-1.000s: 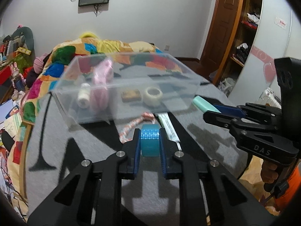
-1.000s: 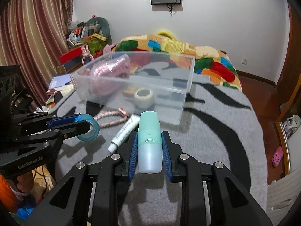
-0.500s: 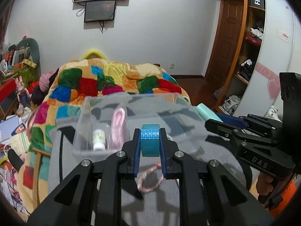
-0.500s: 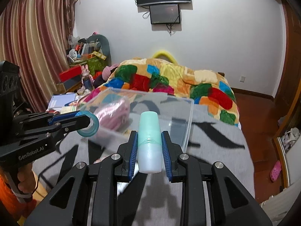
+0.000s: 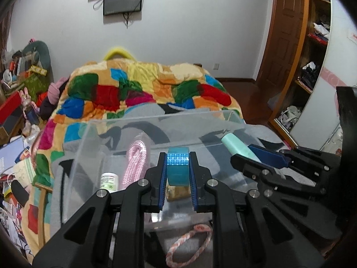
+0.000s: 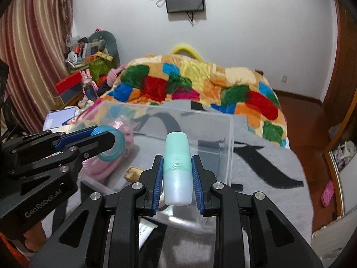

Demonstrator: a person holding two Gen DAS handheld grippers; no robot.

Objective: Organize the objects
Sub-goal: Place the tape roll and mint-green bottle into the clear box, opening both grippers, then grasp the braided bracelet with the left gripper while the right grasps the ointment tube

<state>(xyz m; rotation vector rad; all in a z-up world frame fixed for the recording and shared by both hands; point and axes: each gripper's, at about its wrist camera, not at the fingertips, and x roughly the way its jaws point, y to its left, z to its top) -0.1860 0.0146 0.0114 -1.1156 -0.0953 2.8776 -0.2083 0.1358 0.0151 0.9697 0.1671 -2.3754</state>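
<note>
Above the clear bin (image 5: 93,138), left tongs (image 5: 177,169) clamp teal tape (image 5: 177,167), right tongs (image 6: 177,174) clamp a mint bottle (image 6: 177,167).

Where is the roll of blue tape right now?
The roll of blue tape is clamped in the left tool, held over the clear plastic bin, left of the mint-green bottle in the right tool.

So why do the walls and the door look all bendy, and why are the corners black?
Left wrist view: the fisheye lens bows the door frame and leaves dark rounded corners; the yellow pillow is slightly smeared, while the tape roll looks sharp. Right wrist view: the curtain curves the same way, and the clear box shows soft reflections.
</note>
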